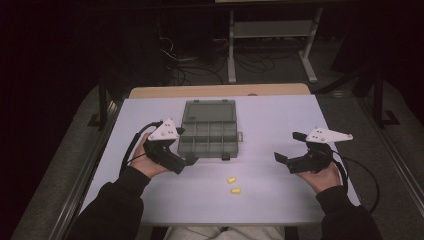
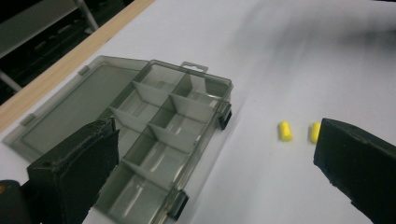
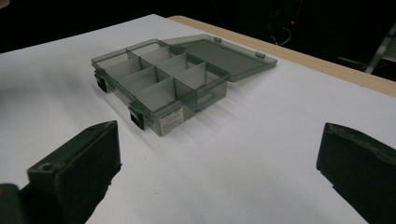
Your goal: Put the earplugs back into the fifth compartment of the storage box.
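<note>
From the high view I had the left gripper (image 1: 187, 161) at the near left corner of the compartment box (image 1: 209, 136), its jaws spread wide and holding nothing. The box sat open toward the middle of the white counter (image 1: 270, 120), its lid (image 1: 209, 111) folded flat behind it toward the far edge — the dividers stood bare as far as I could see. Two yellow earplugs (image 1: 233, 185) lay on the counter just nearer me than the box, close together but not touching, well apart from both grippers.

In the left gripper view the jaws framed the box (image 2: 159, 135) on one side and the earplugs (image 2: 285, 131) on the other, one plug partly hidden behind a jaw.

My right gripper (image 1: 289, 148) hovered at the right side of the counter, jaws also wide and empty — its view looked across bare counter at the box (image 3: 161, 81)
</note>
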`<move>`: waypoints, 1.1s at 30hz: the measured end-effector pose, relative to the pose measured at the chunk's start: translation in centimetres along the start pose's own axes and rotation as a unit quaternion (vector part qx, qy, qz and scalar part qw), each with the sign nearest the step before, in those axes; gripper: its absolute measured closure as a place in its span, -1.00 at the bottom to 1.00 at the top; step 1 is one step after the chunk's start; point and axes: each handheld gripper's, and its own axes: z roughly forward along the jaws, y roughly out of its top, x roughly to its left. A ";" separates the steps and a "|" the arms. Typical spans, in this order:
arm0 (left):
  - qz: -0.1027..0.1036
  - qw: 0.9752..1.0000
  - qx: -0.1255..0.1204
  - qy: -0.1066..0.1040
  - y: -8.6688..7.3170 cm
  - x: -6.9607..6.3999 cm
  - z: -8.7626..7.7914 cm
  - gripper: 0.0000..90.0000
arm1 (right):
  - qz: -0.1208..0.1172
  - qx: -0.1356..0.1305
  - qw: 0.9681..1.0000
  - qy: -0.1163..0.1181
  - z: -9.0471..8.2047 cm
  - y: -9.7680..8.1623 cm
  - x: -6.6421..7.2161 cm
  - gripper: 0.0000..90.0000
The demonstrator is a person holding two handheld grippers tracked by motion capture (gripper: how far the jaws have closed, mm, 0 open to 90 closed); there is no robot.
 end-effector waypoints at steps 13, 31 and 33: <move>0.017 0.999 0.027 -0.041 0.3 -1.5 3.7 -0.99 | -0.005 0.004 1.000 0.002 0.2 0.0 0.1 -1.00; 0.033 0.994 0.061 -0.088 -0.2 -3.9 8.0 -0.99 | -0.011 0.009 1.000 0.005 0.4 0.0 0.3 -1.00; 0.035 0.993 0.064 -0.092 -0.2 -4.1 8.4 -0.99 | -0.011 0.010 1.000 0.004 0.4 0.0 0.3 -1.00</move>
